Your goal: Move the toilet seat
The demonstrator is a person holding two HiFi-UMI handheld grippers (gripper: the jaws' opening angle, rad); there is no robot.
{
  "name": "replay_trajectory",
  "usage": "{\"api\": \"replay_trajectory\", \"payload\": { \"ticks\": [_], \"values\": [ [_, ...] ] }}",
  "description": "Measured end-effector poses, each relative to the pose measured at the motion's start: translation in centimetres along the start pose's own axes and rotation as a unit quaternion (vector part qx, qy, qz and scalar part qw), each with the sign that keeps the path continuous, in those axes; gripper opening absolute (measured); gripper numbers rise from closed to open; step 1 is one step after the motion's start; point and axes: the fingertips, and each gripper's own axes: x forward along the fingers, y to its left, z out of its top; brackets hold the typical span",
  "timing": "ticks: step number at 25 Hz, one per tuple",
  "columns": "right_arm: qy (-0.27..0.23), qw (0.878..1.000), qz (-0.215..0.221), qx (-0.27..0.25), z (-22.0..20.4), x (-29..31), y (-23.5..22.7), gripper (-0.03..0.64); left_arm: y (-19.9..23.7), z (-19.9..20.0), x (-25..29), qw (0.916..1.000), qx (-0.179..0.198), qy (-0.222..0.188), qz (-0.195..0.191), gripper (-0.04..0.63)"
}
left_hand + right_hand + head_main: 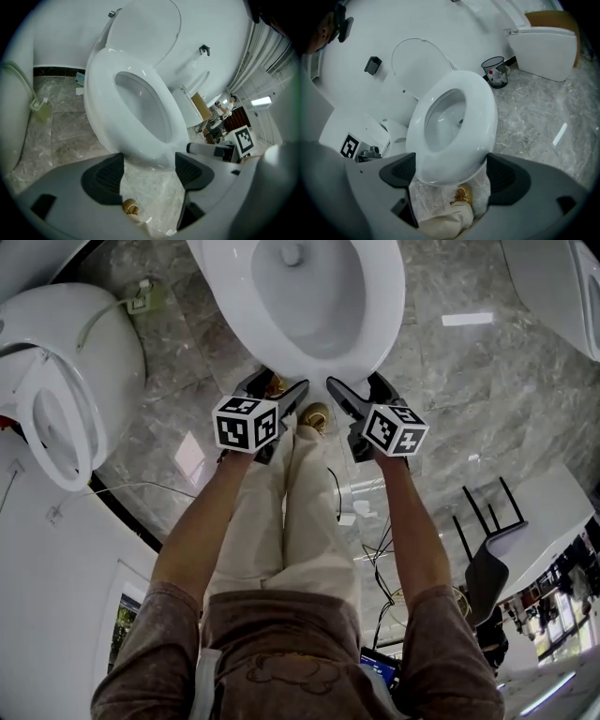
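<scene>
A white toilet stands at the top middle of the head view, its seat [382,296] down on the bowl and its lid [145,28] raised against the wall. My left gripper [277,385] and right gripper [359,385] hang side by side just before the seat's front rim. In the left gripper view the seat [101,93] has its front tip between the spread jaws of the left gripper [149,171], with gaps at both pads. In the right gripper view the seat [485,122] fills the span between the wide jaws of the right gripper [451,173]; contact does not show.
A second toilet [66,371] with its seat up stands at the left. Another toilet [546,44] and a waste bin [494,71] lie to the right. The person's tan shoes [316,415] are just below the bowl's front. A black chair [487,549] and cables lie behind.
</scene>
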Motion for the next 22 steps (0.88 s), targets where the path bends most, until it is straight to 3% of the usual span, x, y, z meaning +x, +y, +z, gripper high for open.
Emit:
{"api": "replay_trajectory", "payload": {
  "ticks": [22],
  "values": [
    [-0.050, 0.999, 0.011, 0.010, 4.3, -6.2, 5.5, 0.460, -4.1, 3.6, -5.8, 0.9985, -0.034, -0.032, -0.028, 0.308]
  ]
}}
